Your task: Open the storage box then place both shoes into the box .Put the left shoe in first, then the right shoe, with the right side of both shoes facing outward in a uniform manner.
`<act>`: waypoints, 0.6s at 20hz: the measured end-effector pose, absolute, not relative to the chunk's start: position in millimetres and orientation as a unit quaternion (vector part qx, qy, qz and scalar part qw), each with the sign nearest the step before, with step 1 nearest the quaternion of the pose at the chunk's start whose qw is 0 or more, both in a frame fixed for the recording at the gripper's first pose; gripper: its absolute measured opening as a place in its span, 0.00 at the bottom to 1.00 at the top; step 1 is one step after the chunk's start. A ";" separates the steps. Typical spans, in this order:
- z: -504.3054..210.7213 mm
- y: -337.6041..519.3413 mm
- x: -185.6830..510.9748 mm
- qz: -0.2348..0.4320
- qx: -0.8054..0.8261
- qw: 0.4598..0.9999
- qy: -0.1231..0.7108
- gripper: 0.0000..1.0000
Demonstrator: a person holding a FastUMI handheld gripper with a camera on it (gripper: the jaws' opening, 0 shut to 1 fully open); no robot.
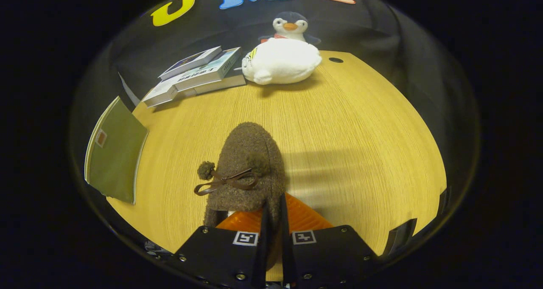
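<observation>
A staged recording booth: black cloth walls close around a wooden desk [339,123] dressed with stacked books [199,74] and a plush penguin [285,51].

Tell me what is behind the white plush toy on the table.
A penguin toy sits right behind the white plush toy; its head and shoulders show, and its lower body is covered. The hand-held gripper is shut on the brown shoe, nearer the camera.

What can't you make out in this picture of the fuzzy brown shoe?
- Brown shoe, gripper view: its heel is hidden behind the fingers, which close on its edge.
- Orange sole: mostly covered by shoe and fingers.
- Penguin toy: its body is hidden behind the white plush.
- Books: cover text too small.
</observation>
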State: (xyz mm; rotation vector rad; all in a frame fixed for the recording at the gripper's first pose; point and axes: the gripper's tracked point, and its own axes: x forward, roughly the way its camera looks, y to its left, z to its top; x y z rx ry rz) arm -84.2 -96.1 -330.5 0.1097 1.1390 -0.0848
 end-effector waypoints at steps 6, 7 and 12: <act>-311.6 -72.9 -78.7 -0.057 0.151 0.817 0.554 0.00; -305.6 -69.3 -73.9 -0.057 0.156 0.818 0.550 0.00; -268.9 -29.7 -44.5 -0.038 0.186 0.825 0.532 0.00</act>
